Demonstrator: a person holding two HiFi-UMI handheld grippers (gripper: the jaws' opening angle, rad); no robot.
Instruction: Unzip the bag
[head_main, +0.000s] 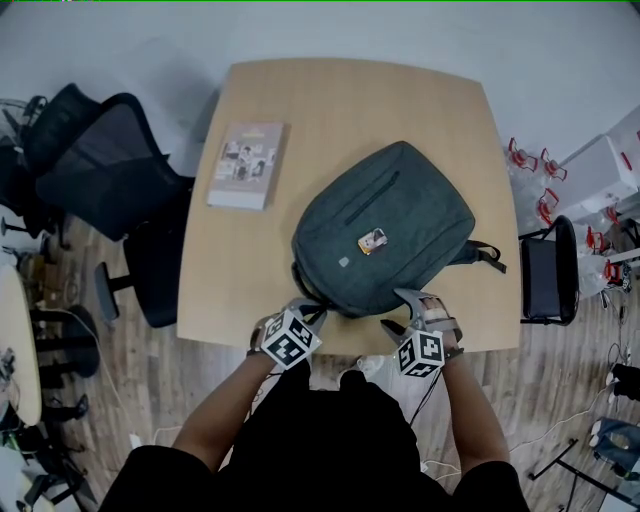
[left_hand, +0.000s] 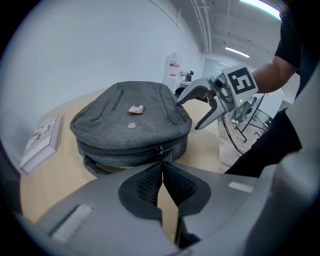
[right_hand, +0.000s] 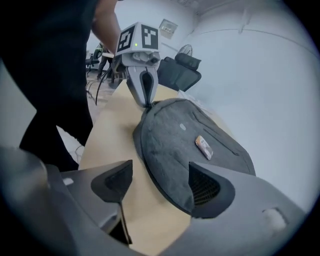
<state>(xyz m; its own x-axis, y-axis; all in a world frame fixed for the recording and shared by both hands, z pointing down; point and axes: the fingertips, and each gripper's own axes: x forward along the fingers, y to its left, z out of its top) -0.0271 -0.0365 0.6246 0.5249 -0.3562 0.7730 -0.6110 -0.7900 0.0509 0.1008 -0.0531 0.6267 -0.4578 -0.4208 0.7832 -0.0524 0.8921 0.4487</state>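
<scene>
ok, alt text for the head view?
A grey backpack lies flat on a wooden table, with a book beside it. At the backpack's near edge the person holds a shut left tool and an open right tool.

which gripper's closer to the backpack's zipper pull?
Left. The left gripper, jaws shut, sits just short of the zipper pull; the right gripper, open, is farther along the near edge of the backpack.
</scene>
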